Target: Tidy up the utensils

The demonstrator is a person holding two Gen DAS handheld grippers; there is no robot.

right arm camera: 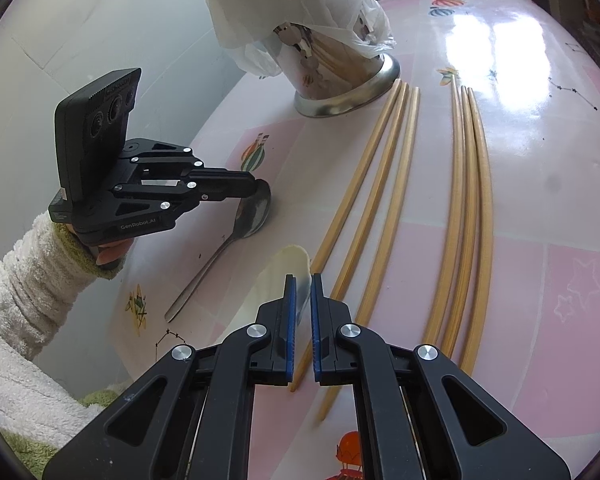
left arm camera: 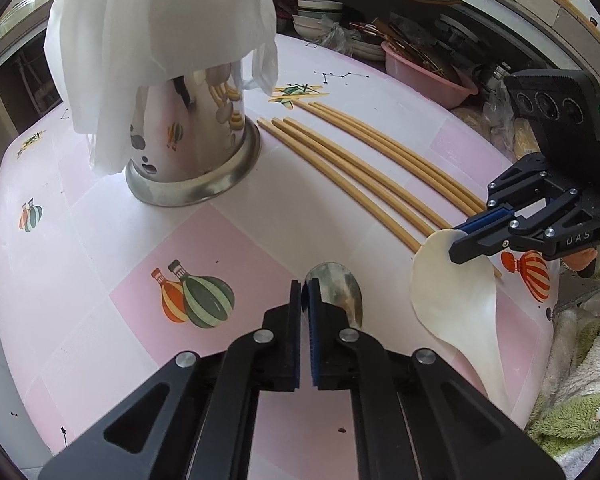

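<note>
A steel utensil holder [left arm camera: 196, 160] draped with a white plastic bag [left arm camera: 160, 32] stands on the pink table [left arm camera: 100, 240]; it also shows in the right wrist view [right arm camera: 336, 76]. Several bamboo chopsticks [left arm camera: 360, 160] lie in two groups beside it, also in the right wrist view [right arm camera: 380, 208]. A metal spoon [left arm camera: 340, 288] lies flat under my left gripper [left arm camera: 305, 292], whose jaws are nearly closed over its bowl [right arm camera: 256, 208]. My right gripper [right arm camera: 303, 296] is shut on the rim of a white rice paddle [left arm camera: 452, 288], also visible between its fingers [right arm camera: 284, 272].
A pink basin [left arm camera: 428, 76] with utensils and stacked bowls [left arm camera: 320, 16] sit behind the table's far edge. A fleece sleeve [right arm camera: 24, 308] covers the arm holding the left gripper. The table edge curves close on the right [left arm camera: 540, 360].
</note>
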